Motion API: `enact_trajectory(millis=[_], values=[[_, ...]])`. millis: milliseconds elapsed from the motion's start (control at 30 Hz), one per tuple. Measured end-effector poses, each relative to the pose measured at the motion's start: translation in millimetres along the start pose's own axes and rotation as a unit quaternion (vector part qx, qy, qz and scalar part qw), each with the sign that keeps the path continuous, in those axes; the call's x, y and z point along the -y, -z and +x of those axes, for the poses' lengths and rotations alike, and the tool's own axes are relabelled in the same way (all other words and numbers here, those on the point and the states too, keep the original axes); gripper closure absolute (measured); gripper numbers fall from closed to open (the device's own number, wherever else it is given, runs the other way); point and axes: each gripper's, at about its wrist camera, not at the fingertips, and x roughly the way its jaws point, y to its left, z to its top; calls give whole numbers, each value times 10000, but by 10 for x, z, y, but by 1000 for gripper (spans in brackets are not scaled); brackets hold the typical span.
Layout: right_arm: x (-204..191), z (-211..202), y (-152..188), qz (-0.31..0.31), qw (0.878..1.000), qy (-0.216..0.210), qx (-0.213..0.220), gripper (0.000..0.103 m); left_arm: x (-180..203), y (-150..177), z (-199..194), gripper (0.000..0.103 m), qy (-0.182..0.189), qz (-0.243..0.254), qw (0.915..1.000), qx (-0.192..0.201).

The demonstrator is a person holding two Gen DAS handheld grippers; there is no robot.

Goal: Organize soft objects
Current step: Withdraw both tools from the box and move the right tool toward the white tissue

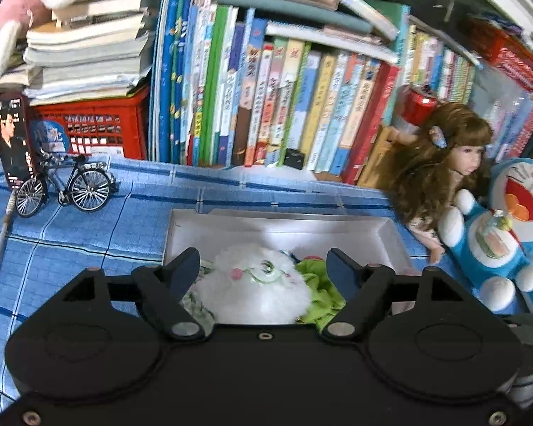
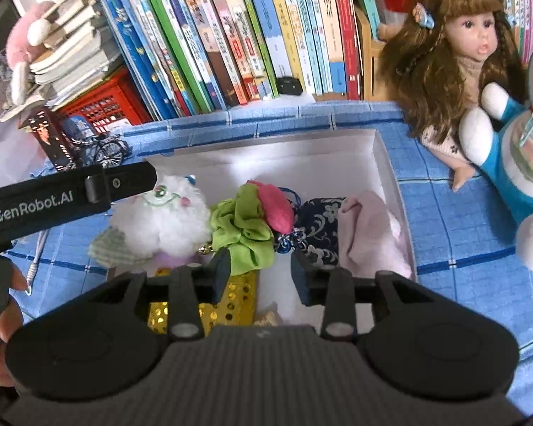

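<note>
Soft toys and fabric pieces lie together in a shallow white box [image 2: 380, 149] on the blue checked cloth [image 2: 455, 241] of the bench. Just ahead of the left hand-held gripper [image 1: 263, 266], between its spread fingers and below them, sits a fluffy white plush [image 1: 256, 284]; the pads do not press on it, so the jaws stand wide and hold nothing. To the right of that plush is a green fabric piece [image 1: 319, 284].

From the right hand-held gripper [image 2: 259, 273], the green fabric piece [image 2: 238, 230] lies directly ahead of the left finger, topped by a pink soft piece [image 2: 277, 206]. Ahead of the right finger is a dark blue floral pouch [image 2: 319, 227], and beyond it to the right a pale pink cloth [image 2: 369, 234]. A gold sequined piece [image 2: 231, 301] lies under the left finger. These jaws stand partly apart, with nothing gripped.

Farther right of both grippers, outside the box, a long-haired doll [image 2: 455, 56] and a blue cat plush [image 2: 515, 163] lean by the row of books [image 2: 259, 35]. Far left stands a miniature bicycle [image 1: 67, 188].
</note>
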Motion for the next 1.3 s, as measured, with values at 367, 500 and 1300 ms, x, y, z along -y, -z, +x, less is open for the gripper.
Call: enact_trajectory(millis=[367,500,1300], values=[[112,-756,269,-201,9974,-109,687,37,192,338,-867,22,341,286,9977,516],[224,-1070,451,-294,9946,-172,985,34,338,584,-1193,20,420,563,9945,781],[1168,-2104,1789,-167,9762,142,2159,26,1090,2460,-2119,18,1317,1658,9596,1856]])
